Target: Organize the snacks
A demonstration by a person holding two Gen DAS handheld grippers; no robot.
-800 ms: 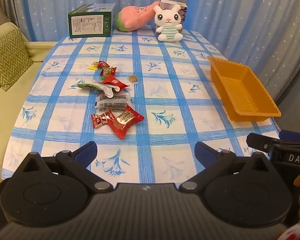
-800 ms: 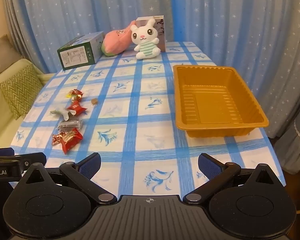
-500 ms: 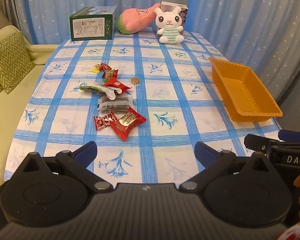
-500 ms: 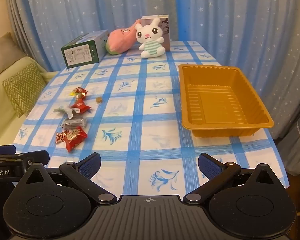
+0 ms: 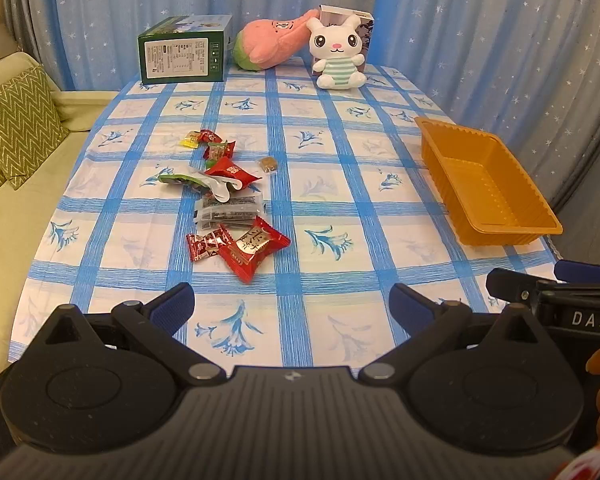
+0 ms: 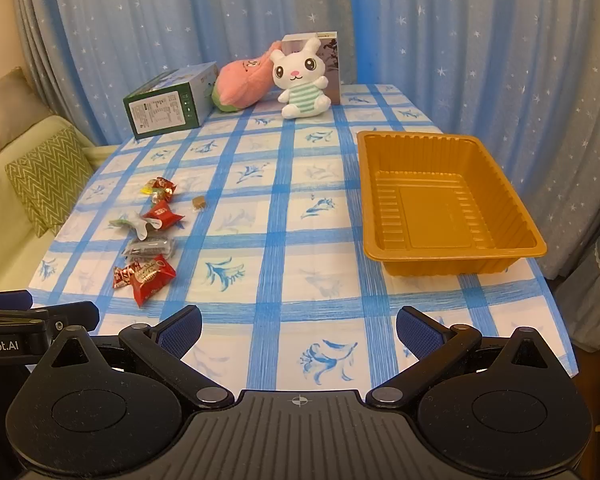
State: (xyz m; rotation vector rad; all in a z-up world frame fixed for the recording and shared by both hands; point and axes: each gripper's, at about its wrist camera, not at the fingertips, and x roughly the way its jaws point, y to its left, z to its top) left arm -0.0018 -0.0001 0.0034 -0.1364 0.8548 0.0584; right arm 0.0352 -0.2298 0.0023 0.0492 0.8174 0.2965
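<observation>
Snacks (image 5: pixel 228 208) lie left of orange tray (image 5: pixel 496 192)

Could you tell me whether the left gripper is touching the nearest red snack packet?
Apart. The left wrist view shows bare tablecloth between the open left gripper and the red packet.

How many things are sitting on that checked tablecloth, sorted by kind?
Snack packets: 9, counting the small brown sweet; the packets overlap, so roughly
Soft toys: 2, white rabbit and pink plush
Boxes: 2, green box and box behind the rabbit
Orange tray: 1
Total: 14
</observation>
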